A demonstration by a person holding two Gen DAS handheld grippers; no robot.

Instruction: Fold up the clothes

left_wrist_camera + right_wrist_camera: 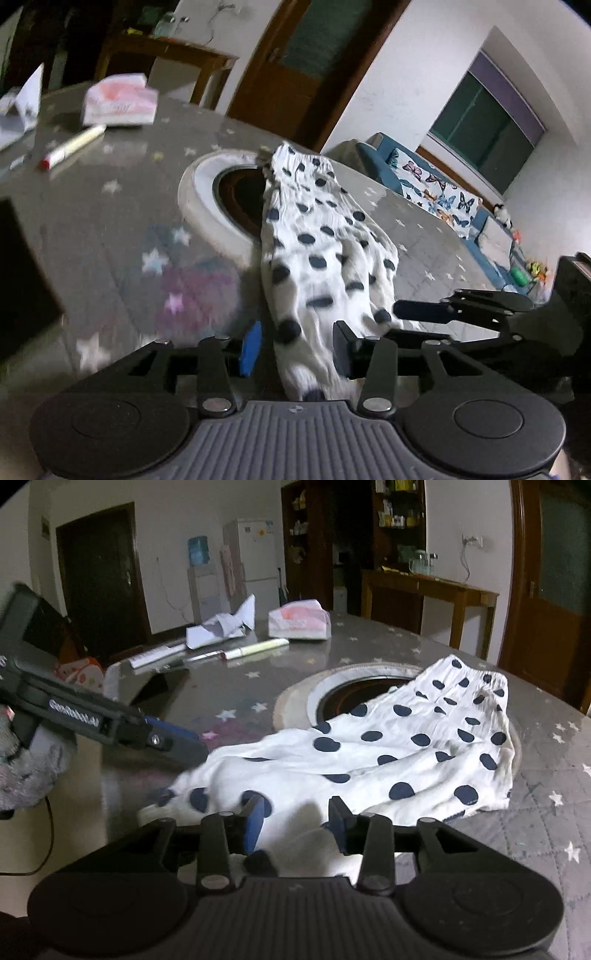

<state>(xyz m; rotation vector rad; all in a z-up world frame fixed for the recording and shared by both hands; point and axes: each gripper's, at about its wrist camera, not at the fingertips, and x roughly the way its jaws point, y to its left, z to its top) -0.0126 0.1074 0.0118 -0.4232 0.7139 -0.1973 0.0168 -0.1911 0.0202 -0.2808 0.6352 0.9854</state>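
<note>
A: Where is the garment [388, 746] seen?

B: Spread on the worktop [92, 229], partly over a round hole [354, 698]. Its near end is bunched between both spread tongs, left [295, 350] and right [295, 823]; no clamping is shown.

A: What risk is judged?

B: Cloth could be missed, or snagged at the hole's rim.

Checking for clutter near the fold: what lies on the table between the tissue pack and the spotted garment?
In the right wrist view, the round hole in the table, between the tissue pack and spotted garment.
</note>
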